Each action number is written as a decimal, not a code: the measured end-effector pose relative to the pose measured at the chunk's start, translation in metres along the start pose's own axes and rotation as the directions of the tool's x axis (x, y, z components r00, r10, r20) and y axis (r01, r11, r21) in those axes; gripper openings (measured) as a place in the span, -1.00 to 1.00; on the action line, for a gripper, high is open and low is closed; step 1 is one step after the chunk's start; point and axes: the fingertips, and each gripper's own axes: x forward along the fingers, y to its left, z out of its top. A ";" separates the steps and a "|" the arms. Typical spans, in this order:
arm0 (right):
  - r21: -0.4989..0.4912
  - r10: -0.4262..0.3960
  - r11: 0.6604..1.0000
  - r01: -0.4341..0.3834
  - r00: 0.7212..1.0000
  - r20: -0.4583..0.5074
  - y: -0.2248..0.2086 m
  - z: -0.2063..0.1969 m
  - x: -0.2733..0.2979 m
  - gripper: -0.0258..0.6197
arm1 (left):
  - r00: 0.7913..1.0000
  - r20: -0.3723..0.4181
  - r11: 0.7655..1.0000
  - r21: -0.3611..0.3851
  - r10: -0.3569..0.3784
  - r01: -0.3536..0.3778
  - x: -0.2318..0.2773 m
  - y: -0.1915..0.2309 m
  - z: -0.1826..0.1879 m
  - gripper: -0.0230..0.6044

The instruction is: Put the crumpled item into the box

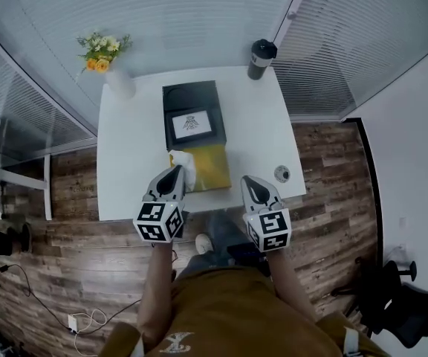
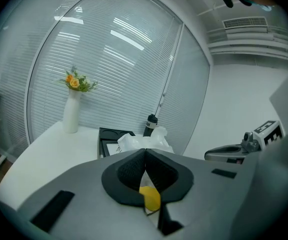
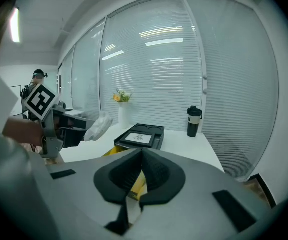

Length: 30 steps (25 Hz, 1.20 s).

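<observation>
Firstly, left gripper (image 2: 145,160): its jaws were closed on the crumpled item (image 2: 134,143), a white wad that bulged out beyond the tips.
Crumpled item, position: it hung off the table (image 1: 132,147), above the near left corner of a yellow sheet-like thing (image 1: 212,168), and was not in the box.
Right gripper (image 3: 142,169): its jaws were pressed together with nothing between them. The yellow seen through the gap lay on the table below, and the gripper hovered at the near edge, well apart from the wad.
Black box (image 1: 190,95): it lay open just beyond the yellow thing, with a white card in its middle section. I took this to be the target, though the yellow thing could not be ruled out.
Step in hand: it looked like the carry from the near edge towards the box.
How to do it well: the pinch seemed to catch only an edge of the wad, so a steady squeeze and a smooth, level path forward over the yellow thing would suit.
Release: the wad should come down low inside the box walls before the jaws part, since something so light could bounce or spring out.
Free gripper: it was best kept to the right, or set against the box rim if the box slid.
Hazards: the tumbler (image 1: 261,56) and vase (image 1: 119,82) stood at the far corners, clear of a straight path.
</observation>
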 end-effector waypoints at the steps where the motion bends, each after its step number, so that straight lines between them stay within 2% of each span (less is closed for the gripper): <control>1: -0.001 0.005 1.000 -0.005 1.000 0.001 0.000 0.001 0.003 -0.88 | 1.000 0.005 1.000 0.000 0.003 -0.003 0.001 0.002 0.002 -0.84; 6: -0.008 0.033 0.999 -0.033 0.999 0.005 -0.002 0.001 0.017 -0.88 | 1.000 0.008 1.000 -0.001 0.027 -0.027 0.007 0.009 0.003 -0.84; 17: 0.001 0.040 0.999 -0.040 0.999 0.007 -0.018 0.004 0.032 -0.88 | 0.999 -0.026 0.999 0.030 0.025 -0.025 0.033 0.006 0.003 -0.84; 30: 0.032 0.074 0.997 -0.074 0.997 -0.026 -0.022 -0.013 0.042 -0.88 | 0.993 -0.109 0.999 0.024 0.038 -0.036 0.040 0.007 -0.031 -0.84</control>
